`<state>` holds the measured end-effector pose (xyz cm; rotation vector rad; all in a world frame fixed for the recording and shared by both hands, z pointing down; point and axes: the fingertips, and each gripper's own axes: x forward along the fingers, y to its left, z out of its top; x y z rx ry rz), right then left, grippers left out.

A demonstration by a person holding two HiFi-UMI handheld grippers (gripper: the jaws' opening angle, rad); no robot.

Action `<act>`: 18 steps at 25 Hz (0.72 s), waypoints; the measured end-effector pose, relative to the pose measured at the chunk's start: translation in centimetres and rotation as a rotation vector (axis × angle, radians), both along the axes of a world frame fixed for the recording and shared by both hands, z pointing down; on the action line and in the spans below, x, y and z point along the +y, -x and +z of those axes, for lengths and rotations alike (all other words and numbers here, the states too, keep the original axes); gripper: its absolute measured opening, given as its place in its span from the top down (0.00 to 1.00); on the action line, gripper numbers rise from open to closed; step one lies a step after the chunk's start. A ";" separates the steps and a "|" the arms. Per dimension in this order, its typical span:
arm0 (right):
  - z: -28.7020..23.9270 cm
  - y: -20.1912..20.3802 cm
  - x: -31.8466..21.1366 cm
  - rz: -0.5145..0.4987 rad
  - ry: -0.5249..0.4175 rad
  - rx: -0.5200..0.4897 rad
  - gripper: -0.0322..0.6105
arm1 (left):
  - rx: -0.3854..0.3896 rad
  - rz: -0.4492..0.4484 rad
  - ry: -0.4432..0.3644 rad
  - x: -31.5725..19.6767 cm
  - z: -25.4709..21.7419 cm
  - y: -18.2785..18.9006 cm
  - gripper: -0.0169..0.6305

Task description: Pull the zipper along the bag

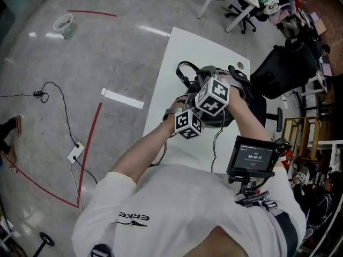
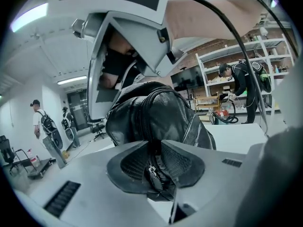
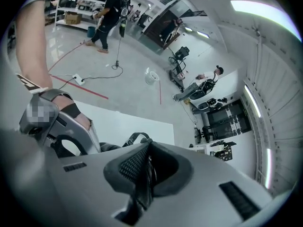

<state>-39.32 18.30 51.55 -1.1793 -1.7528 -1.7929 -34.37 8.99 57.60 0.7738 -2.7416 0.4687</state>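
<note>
Both of my grippers are clamped onto the bag [image 2: 163, 115], which lies on the white table [image 1: 185, 47] towards its far end, black and slumped, with a strap [image 1: 184, 71] looping out on the side away from me. My left gripper [image 2: 158, 168] has its jaws pressed together on the zipper [image 2: 152, 172]. The small metal slider sits right between the pads [image 2: 182, 162], and the zipper line runs from there up over the hump of the bag. My right gripper [image 3: 147, 170] is closed too, its pads [image 3: 130, 167] squeezing a thin fold of the bag's black material that stands on edge in the gap. I cannot tell from that view whether the fold carries zipper teeth. Beyond those jaws another bit of the strap [image 3: 134, 138] arches over the table top. From my head view the two marker cubes sit close together over the bag, the left one nearer to me, the right one further out and just beside it. My forearms reach in from below and my hands sit under the cubes. A small screen [image 1: 252, 157] hangs at my chest.
</note>
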 end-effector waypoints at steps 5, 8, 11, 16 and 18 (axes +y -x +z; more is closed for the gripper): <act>1.5 -0.6 -0.1 -0.016 -0.048 0.017 0.92 | -0.010 0.002 0.005 -0.3 -0.3 -0.2 0.85; 1.7 -0.7 0.0 -0.017 -0.056 0.020 0.92 | -0.014 -0.001 0.007 -0.2 -0.6 -0.3 0.85; 2.3 -0.8 0.0 -0.021 -0.060 0.021 0.92 | -0.016 -0.002 0.012 -0.3 -0.7 -0.3 0.85; 2.7 -0.9 -0.2 -0.020 -0.057 0.024 0.92 | -0.022 -0.001 0.017 -0.4 -0.7 -0.4 0.85; 2.6 -0.8 -0.1 -0.017 -0.050 0.023 0.92 | -0.024 0.002 0.019 -0.3 -0.7 -0.4 0.85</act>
